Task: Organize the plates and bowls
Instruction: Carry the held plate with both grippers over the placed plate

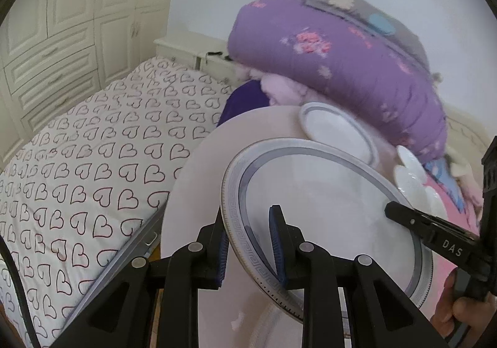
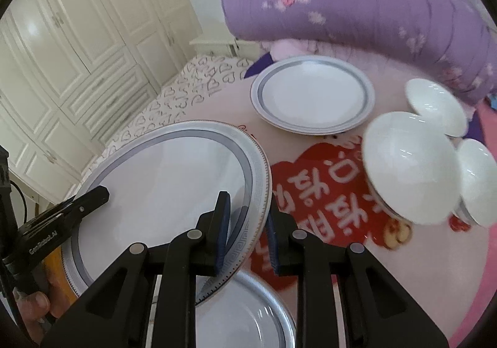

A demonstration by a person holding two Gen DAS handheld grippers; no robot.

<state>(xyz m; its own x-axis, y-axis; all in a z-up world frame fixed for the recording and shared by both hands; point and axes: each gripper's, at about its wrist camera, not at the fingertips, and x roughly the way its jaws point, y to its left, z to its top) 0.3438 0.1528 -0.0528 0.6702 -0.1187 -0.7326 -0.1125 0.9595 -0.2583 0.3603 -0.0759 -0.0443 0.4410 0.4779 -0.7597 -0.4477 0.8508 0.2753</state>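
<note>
Bedroom setup, round pink table [image 2: 403,286] beside the bed [image 1: 93,167]. A big grey-rimmed plate [image 2: 161,180] is held raised between both claws: left gripper [image 1: 248,247] and right gripper [image 2: 247,234] each clamped on opposite rim edges. Bowls [image 2: 407,161] are seen far right.

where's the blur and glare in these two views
Left wrist view: the purple quilt is motion-smeared, while the held plate stays fairly sharp. Right wrist view: the white bowls are smeared with streaked highlights, and the wardrobe door shows soft glare.
</note>
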